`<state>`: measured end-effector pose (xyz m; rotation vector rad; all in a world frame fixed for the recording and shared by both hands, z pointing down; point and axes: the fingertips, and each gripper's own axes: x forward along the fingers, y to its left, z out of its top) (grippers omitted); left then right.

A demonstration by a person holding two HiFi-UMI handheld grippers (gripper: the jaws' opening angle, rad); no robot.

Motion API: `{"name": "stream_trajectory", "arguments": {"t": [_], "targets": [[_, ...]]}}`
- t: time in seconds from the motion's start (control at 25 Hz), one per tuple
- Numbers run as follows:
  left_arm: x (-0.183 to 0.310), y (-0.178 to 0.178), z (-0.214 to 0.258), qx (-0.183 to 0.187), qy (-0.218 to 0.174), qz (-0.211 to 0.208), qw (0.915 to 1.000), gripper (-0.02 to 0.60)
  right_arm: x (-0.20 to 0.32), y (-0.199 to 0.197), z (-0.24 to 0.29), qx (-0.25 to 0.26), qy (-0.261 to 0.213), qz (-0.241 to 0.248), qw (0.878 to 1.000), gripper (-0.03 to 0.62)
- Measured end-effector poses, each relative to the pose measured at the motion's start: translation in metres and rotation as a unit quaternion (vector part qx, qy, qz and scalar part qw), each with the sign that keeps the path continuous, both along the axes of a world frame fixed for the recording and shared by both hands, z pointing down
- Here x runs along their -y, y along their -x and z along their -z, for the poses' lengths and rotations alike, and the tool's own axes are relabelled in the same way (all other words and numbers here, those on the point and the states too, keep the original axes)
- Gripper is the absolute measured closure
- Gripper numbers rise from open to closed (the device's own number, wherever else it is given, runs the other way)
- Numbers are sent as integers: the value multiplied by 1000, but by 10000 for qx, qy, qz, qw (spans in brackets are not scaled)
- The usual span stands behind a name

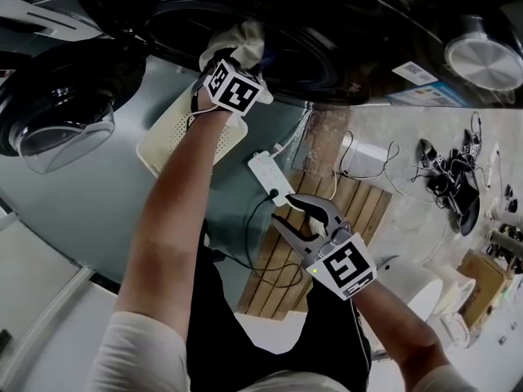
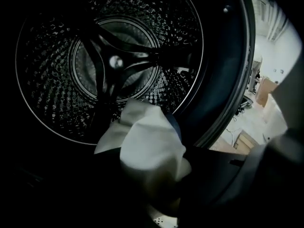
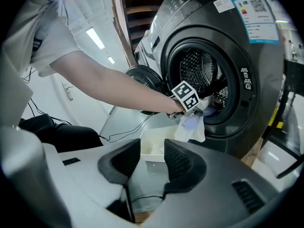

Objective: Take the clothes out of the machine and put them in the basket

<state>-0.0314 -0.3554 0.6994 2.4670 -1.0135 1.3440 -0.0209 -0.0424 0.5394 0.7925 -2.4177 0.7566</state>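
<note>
My left gripper [image 1: 234,62] reaches to the mouth of the washing machine [image 3: 247,56] and is shut on a white cloth [image 2: 149,148]. In the right gripper view the cloth [image 3: 194,127] hangs from the left gripper [image 3: 194,109] at the lower rim of the door opening. Something bluish [image 2: 174,125] lies right behind it, and the steel drum [image 2: 114,61] beyond looks bare. A cream perforated basket [image 1: 181,141] stands on the floor just below the opening. My right gripper [image 1: 299,211] hovers open and empty, well back from the machine, over the floor.
The machine's round glass door [image 1: 57,117] stands swung open at the left. A white power strip [image 1: 270,178] with cables lies by wooden planks [image 1: 343,219] on the floor. Dark shoes and wires [image 1: 449,182] lie at the right. The person's dark-clad legs are below.
</note>
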Motion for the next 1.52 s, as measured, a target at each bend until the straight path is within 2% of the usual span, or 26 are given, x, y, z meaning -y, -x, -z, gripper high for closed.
{"name": "stream_trajectory", "arguments": {"t": [0.2, 0.4, 0.68, 0.88, 1.08, 1.52], "targets": [[-6, 6, 5, 106, 49, -57, 9999, 458, -5, 5, 3, 129, 12, 72, 9999, 448], [-16, 15, 13, 9, 206, 74, 9998, 486, -9, 10, 12, 149, 130, 171, 9997, 448], [-29, 23, 41, -275, 176, 353, 9988, 495, -8, 6, 26, 229, -5, 237, 9995, 448], [-40, 28, 65, -514, 132, 500, 9973, 495, -13, 7, 36, 60, -174, 471, 9987, 448], [-49, 36, 88, -724, 105, 591, 9956, 495, -19, 11, 46, 105, 15, 562, 9984, 448], [-61, 46, 142, -1112, -171, 669, 9914, 495, -21, 21, 60, 195, -37, 714, 9973, 448]]}}
